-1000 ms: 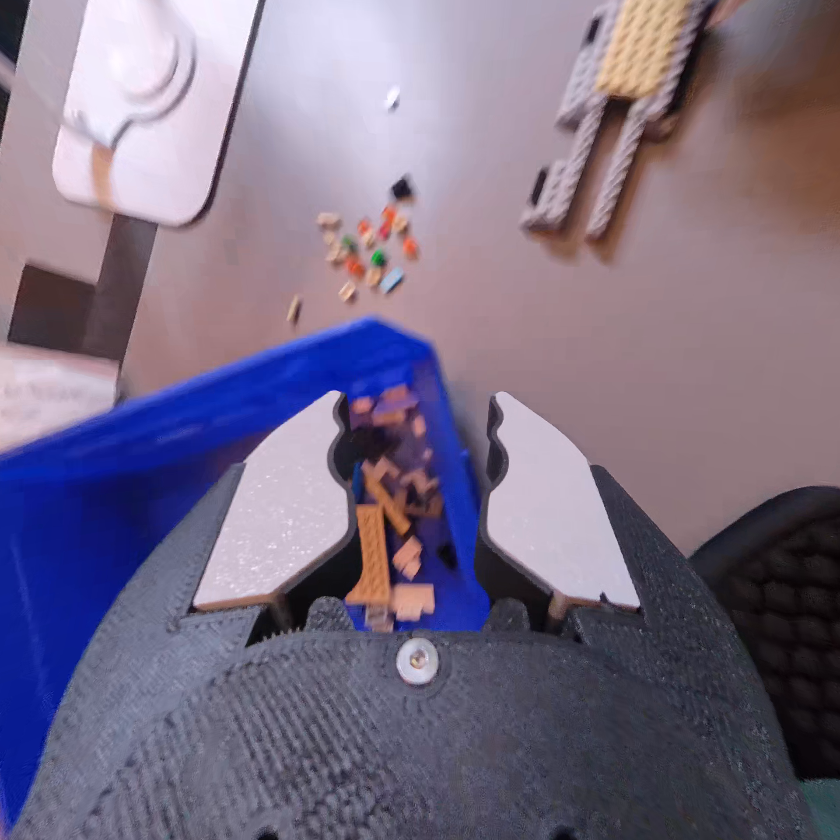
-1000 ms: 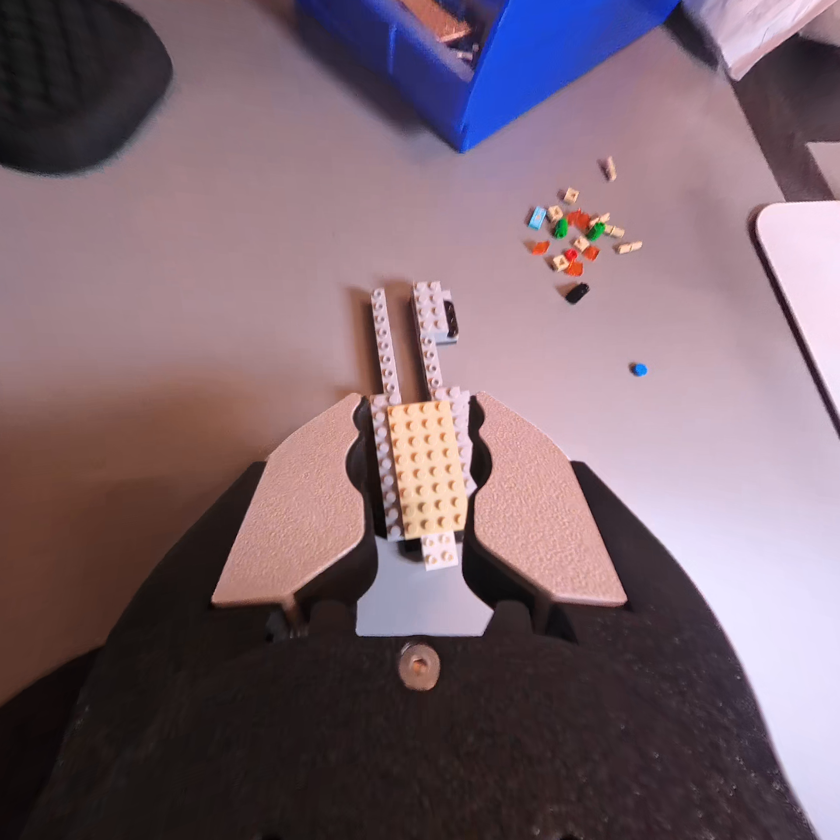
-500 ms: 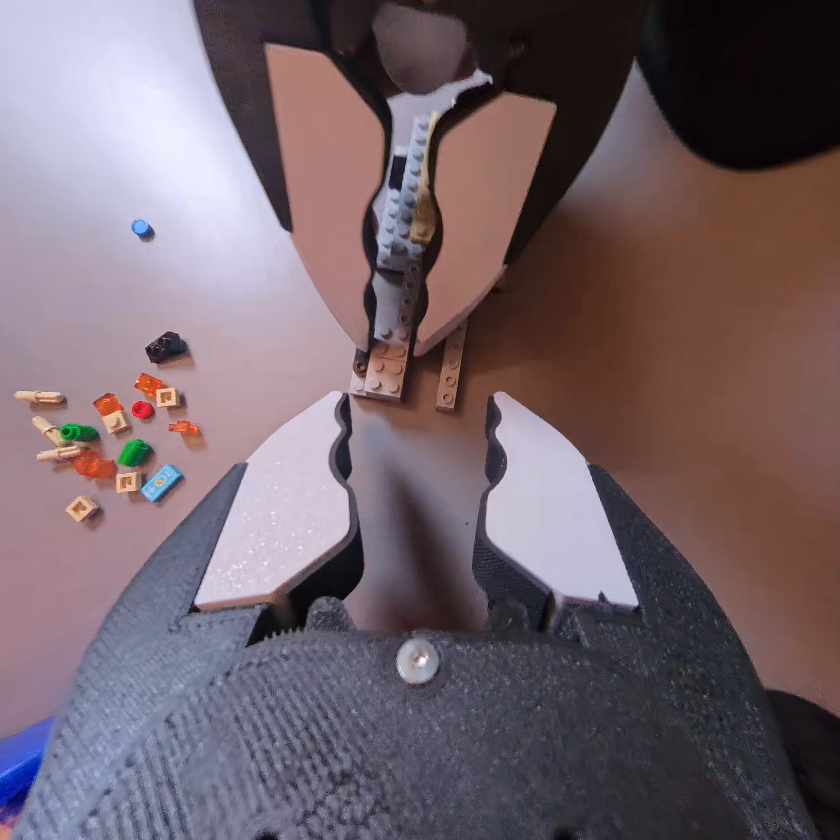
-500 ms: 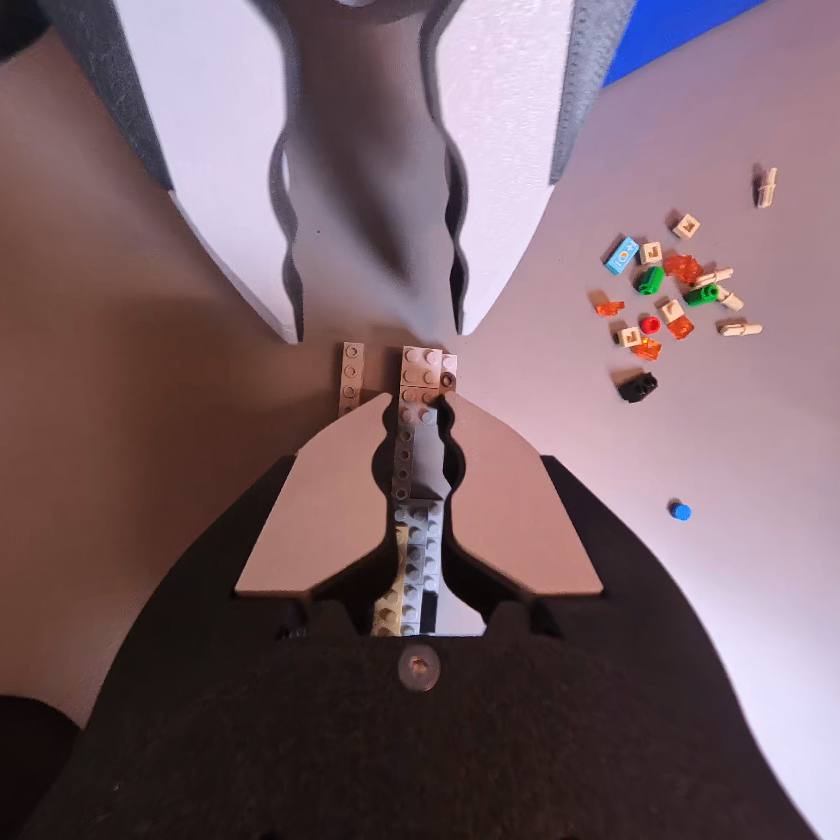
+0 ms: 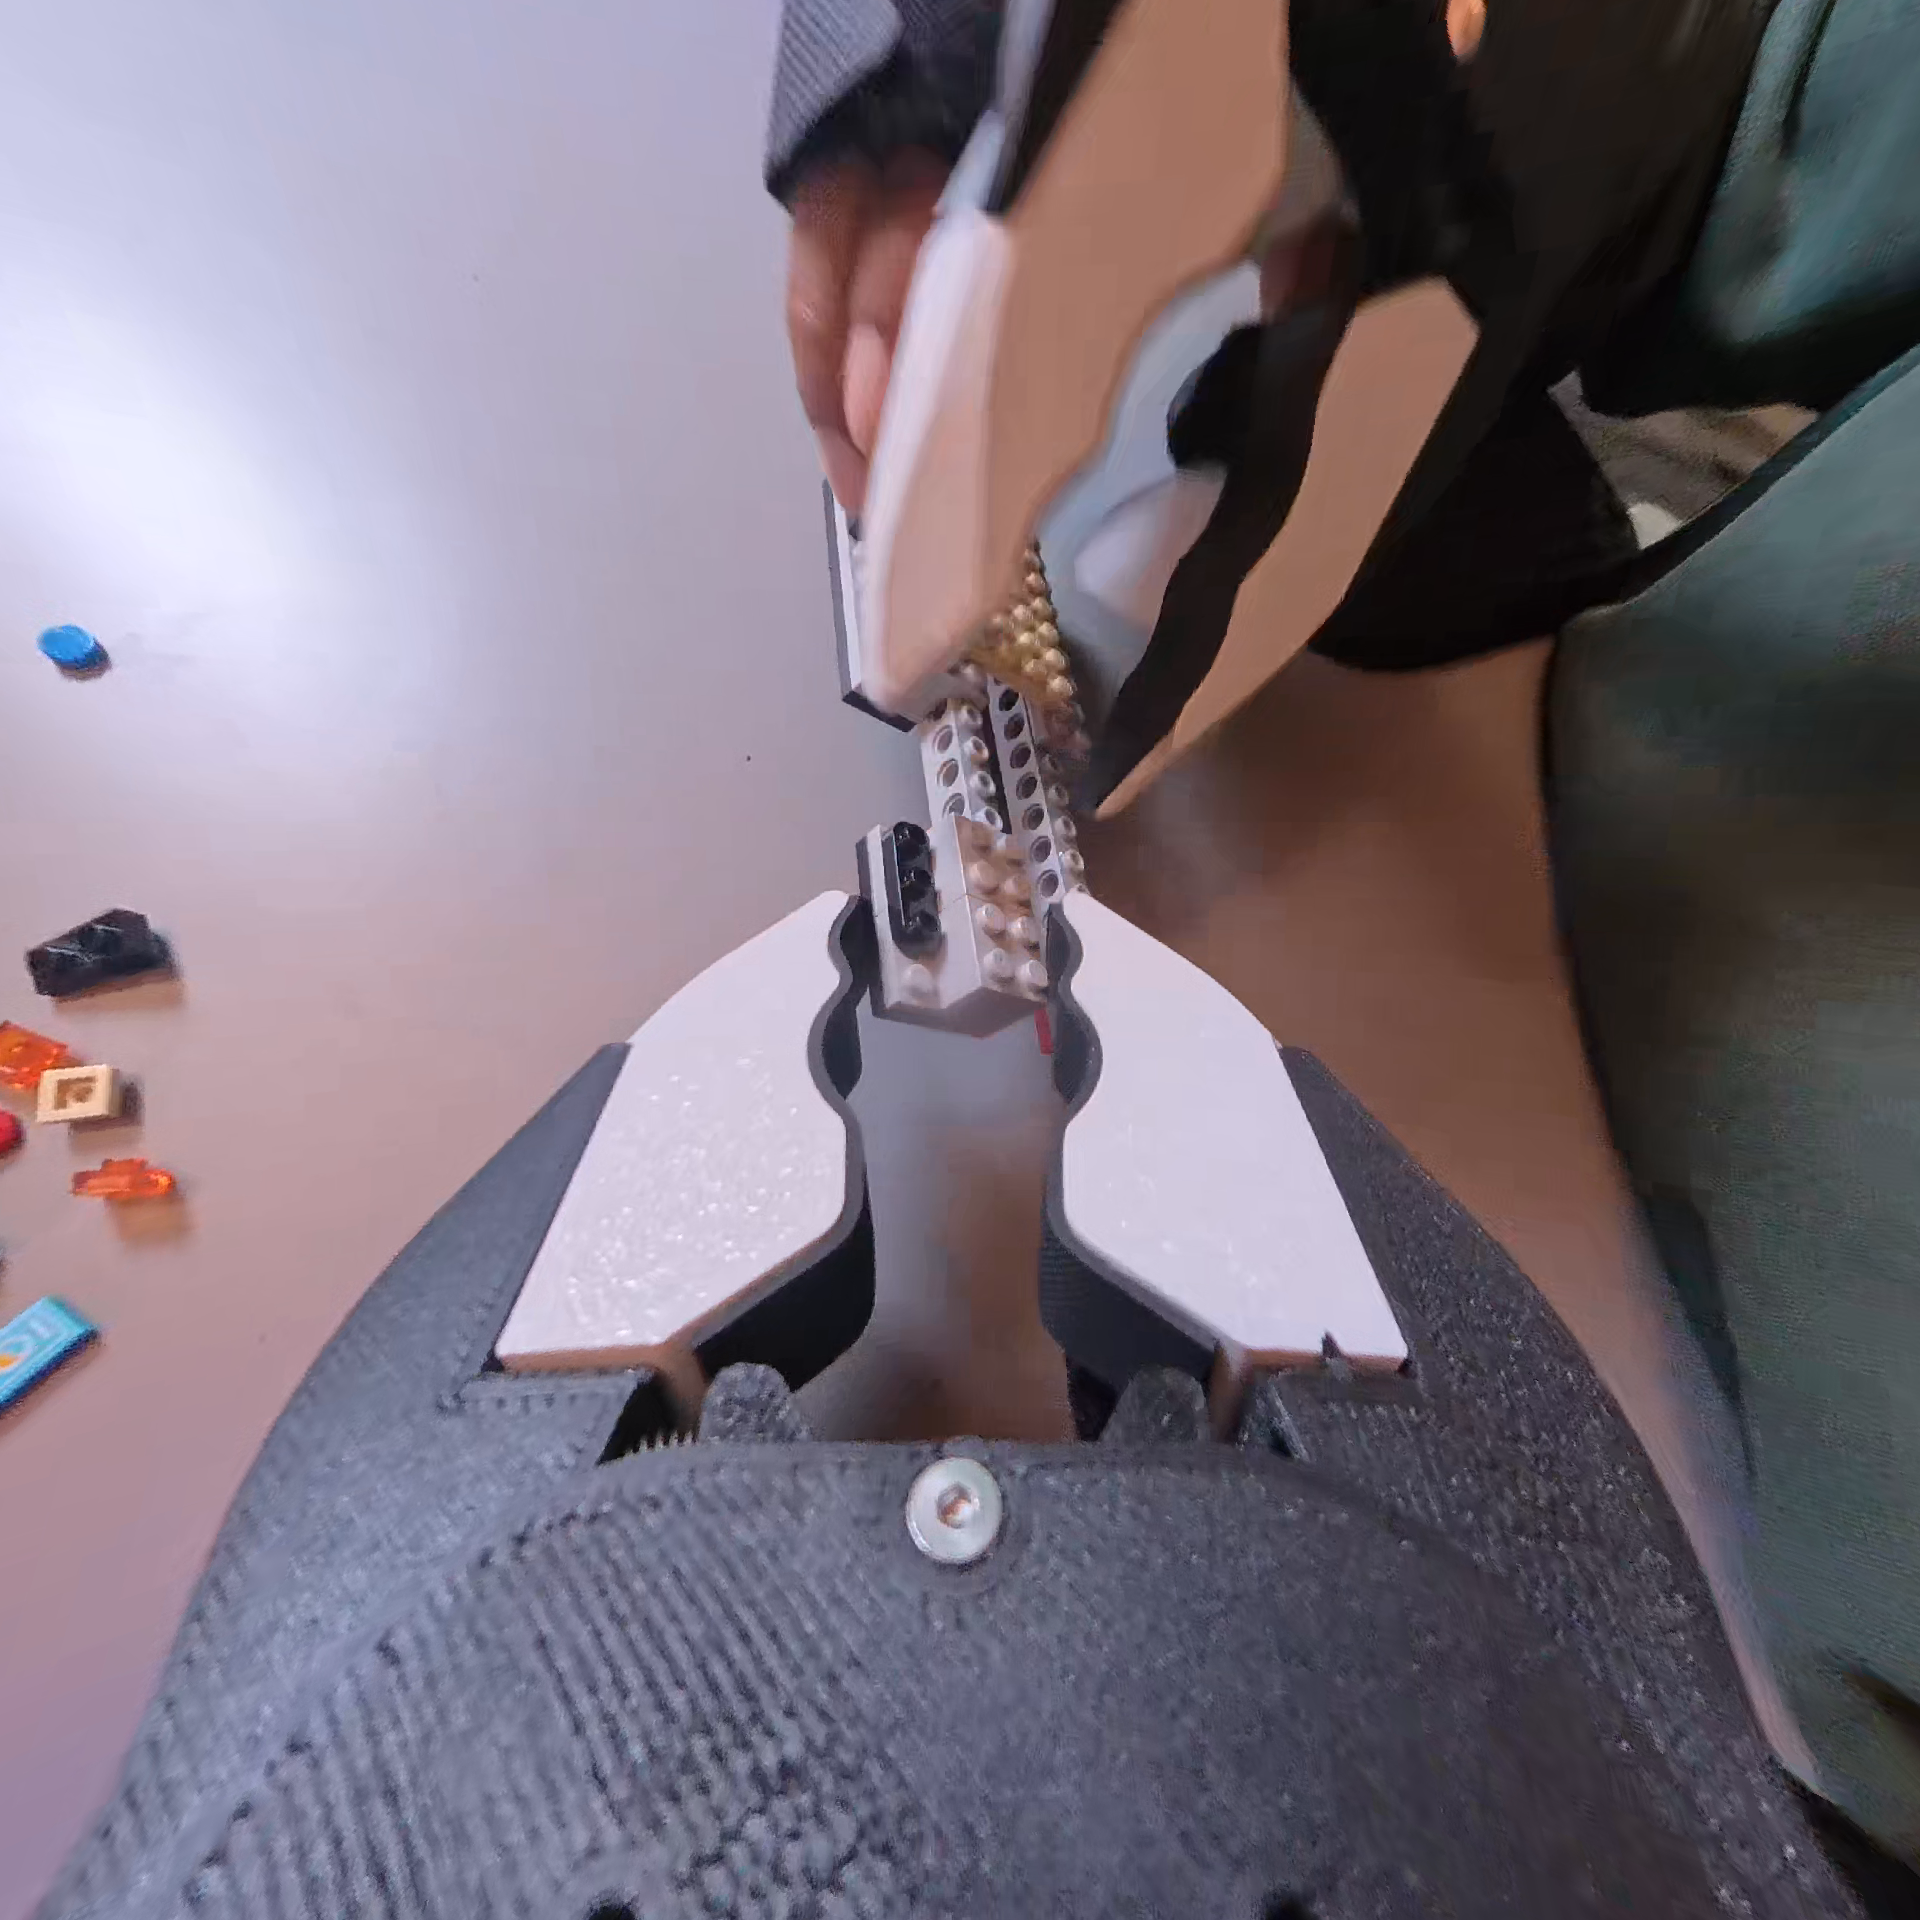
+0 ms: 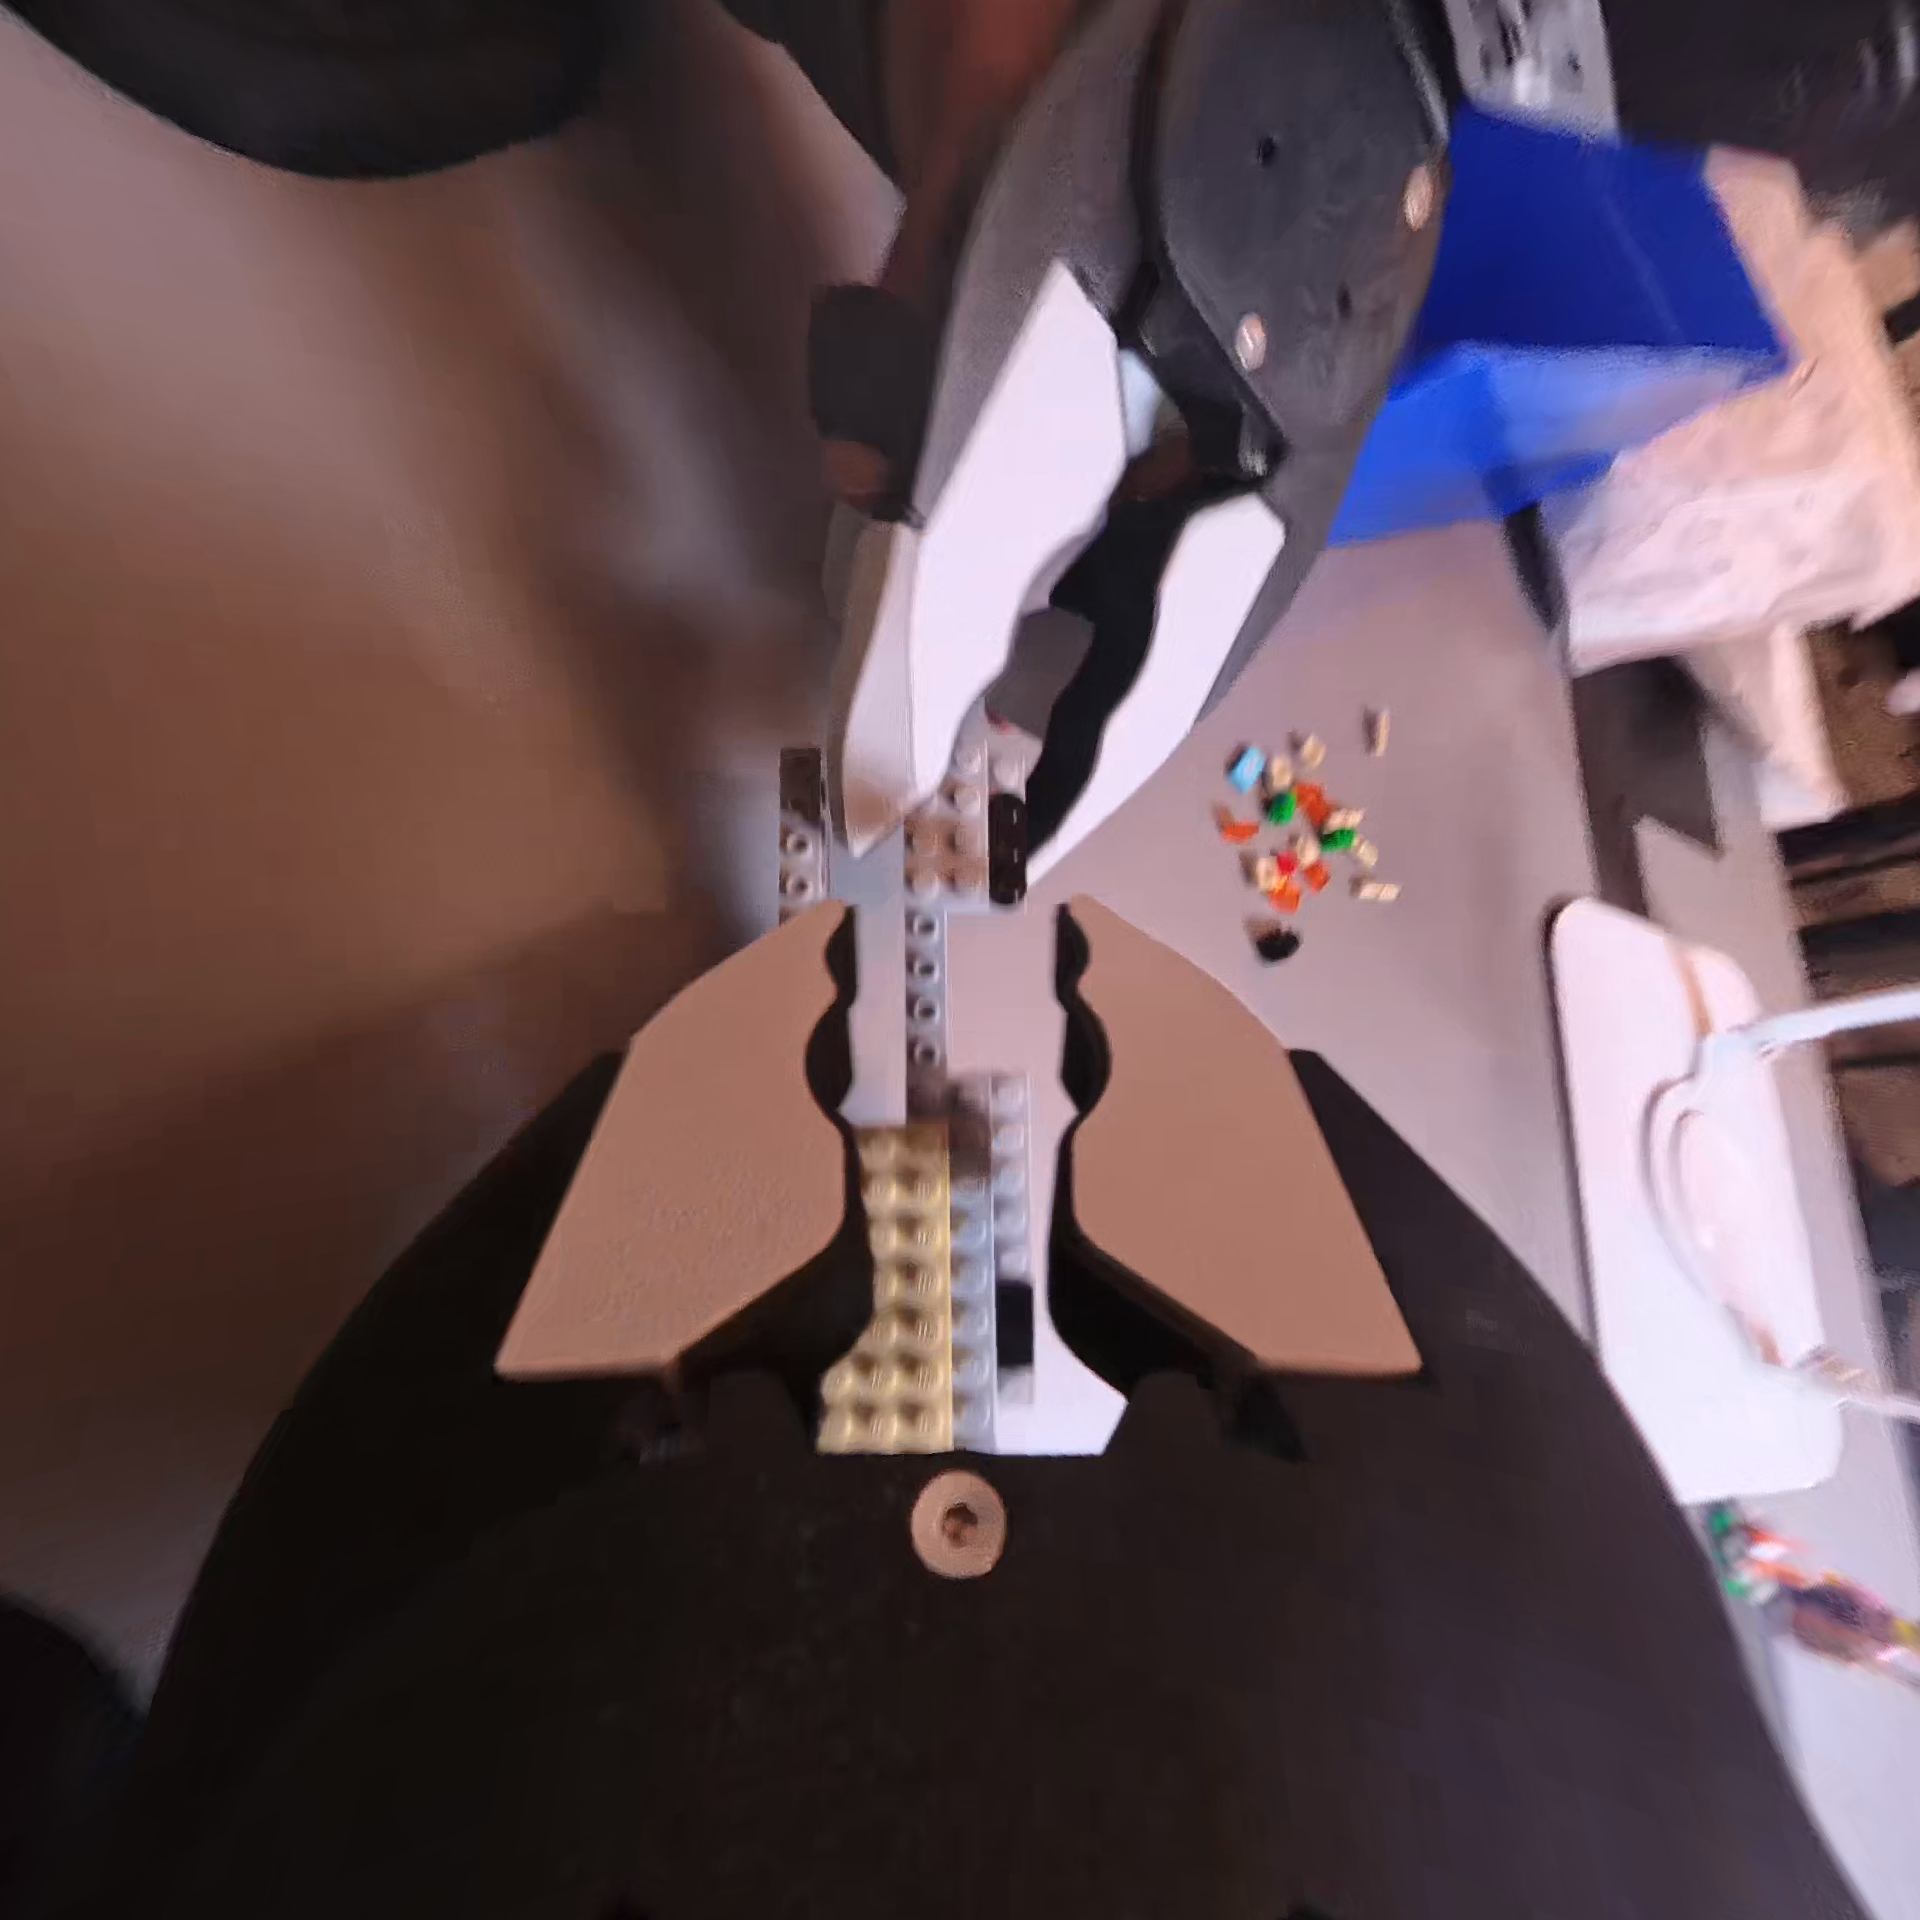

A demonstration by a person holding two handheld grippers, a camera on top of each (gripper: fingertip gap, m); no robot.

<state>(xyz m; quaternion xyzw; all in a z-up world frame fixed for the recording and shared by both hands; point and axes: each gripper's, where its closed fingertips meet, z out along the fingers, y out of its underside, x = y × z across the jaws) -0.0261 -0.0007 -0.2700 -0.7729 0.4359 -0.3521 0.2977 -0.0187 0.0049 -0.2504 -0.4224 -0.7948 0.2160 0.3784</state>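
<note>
Far left on the grey table [image 5: 416, 416]: loose small pieces [image 5: 78, 1091], orange, tan, black, one blue stud [image 5: 71, 646] apart. Centre: my left claw [image 5: 951, 925] is closed on the near end of the grey-and-tan brick assembly [image 5: 997, 914], pads against both sides. My right claw [image 6: 951, 914] straddles the far end, jaws apart, a gap showing along its right pad. Right, beyond: blue bin [image 6: 1579, 312], white tray-like object [image 6: 1621, 1143].

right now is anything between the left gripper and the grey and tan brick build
Nothing visible. The brick build's near end sits between the left gripper's fingers, one of them right against it. The right gripper is around the far end.
</note>
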